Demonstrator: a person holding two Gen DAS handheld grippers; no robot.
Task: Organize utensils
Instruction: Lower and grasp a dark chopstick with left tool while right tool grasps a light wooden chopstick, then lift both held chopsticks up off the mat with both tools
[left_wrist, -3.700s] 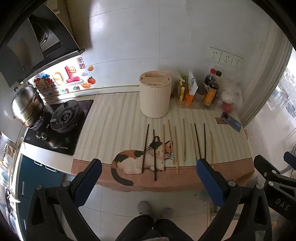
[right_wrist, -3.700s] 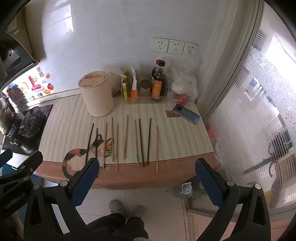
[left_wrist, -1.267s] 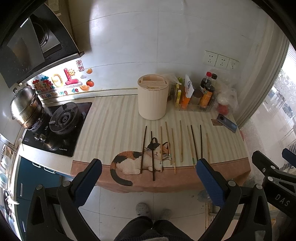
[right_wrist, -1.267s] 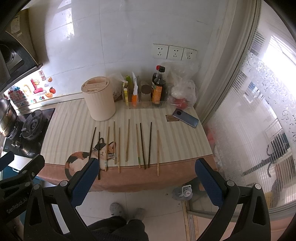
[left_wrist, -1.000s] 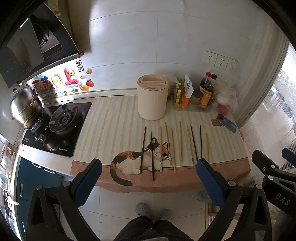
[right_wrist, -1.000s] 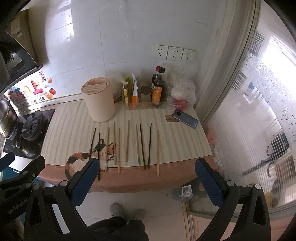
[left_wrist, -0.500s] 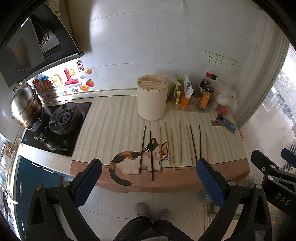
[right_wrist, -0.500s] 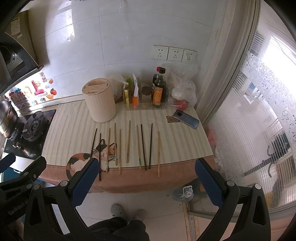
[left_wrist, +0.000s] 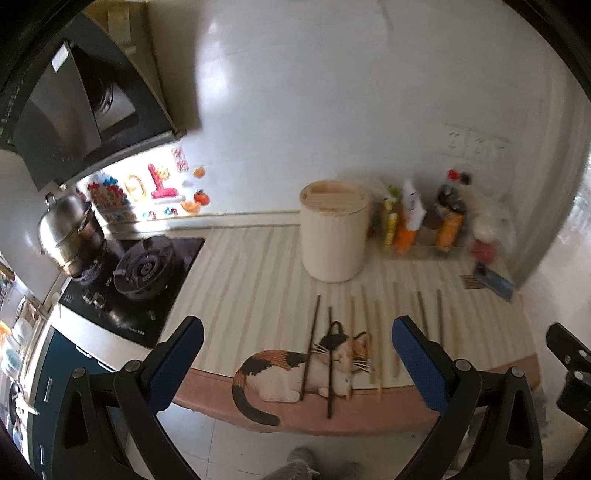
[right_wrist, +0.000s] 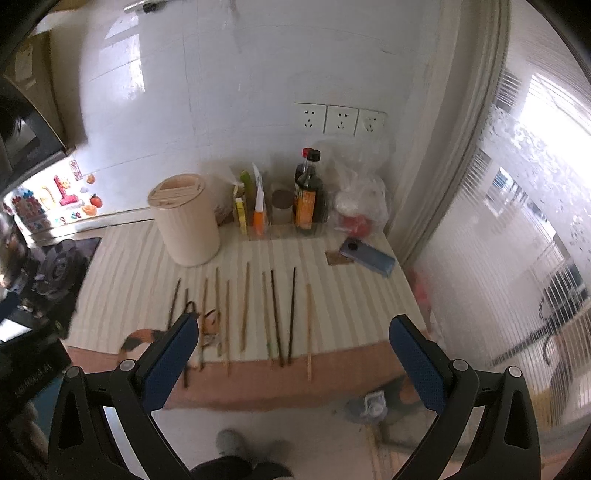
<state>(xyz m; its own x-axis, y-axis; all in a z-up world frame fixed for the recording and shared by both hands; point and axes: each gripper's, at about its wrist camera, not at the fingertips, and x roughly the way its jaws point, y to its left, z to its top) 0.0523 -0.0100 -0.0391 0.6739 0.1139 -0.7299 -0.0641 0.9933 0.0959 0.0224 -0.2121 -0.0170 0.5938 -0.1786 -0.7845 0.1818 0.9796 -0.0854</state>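
Currently both the left gripper (left_wrist: 295, 354) and right gripper (right_wrist: 293, 350) hover wide open, empty, above chopsticks (right_wrist: 273, 317) on the desk (right_wrist: 122, 280).

Chopsticks (right_wrist: 243, 306) in a row — counter (right_wrist: 125, 273).

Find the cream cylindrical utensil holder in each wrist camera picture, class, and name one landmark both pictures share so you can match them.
Left wrist view: the cream utensil holder stands just right of centre, behind the row of chopsticks.
Right wrist view: the same holder stands left of centre, at the back left of the chopsticks.
Shared landmark: the cat picture on the mat, at the counter's front edge.
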